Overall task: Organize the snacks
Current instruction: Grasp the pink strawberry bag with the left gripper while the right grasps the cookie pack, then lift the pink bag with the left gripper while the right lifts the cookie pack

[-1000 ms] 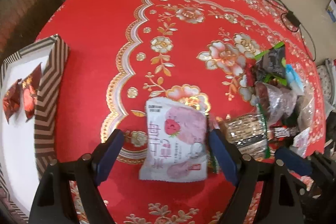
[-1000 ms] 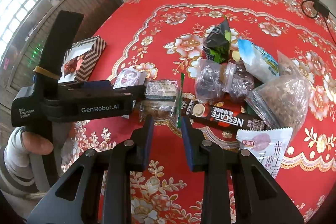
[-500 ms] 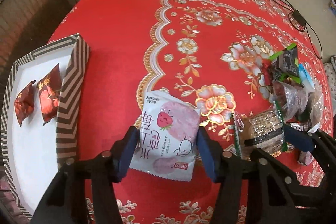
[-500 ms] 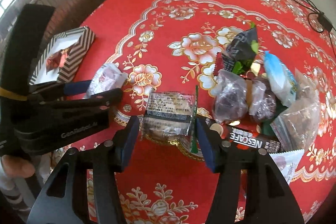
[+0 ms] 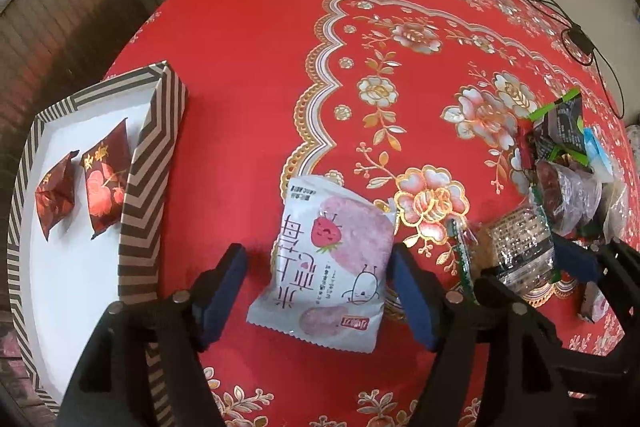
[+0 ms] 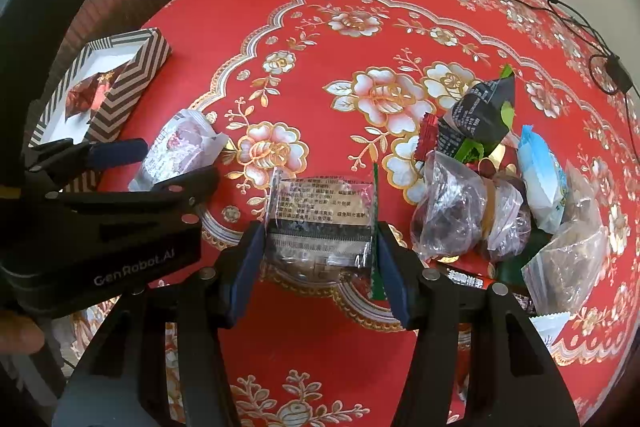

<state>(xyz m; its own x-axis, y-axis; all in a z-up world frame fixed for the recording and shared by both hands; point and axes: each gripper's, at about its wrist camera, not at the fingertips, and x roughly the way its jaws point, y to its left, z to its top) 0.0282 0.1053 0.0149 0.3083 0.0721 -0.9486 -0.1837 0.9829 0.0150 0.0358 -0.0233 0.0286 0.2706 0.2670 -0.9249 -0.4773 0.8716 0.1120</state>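
The left gripper point(image 5: 316, 293) is opening its fingers astride the white-and-pink strawberry snack packet point(image 5: 329, 263) lying on the red floral table point(image 5: 256, 75), while the right gripper point(image 6: 316, 267) is bracketing the clear printed biscuit packet point(image 6: 322, 223), fingers half-open, apparently for boxing.

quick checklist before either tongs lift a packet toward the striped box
1. Pink strawberry packet sits between the left tongs: ok.
2. Left tongs gripping it: not ok, jaws opening, gap on the left side.
3. Clear printed packet sits between the right tongs: ok.
4. Right pads pressing it: cannot tell.
5. Striped box has free white floor beside the two red packets: ok.
6. Tongs clear of each other: cannot tell, close.
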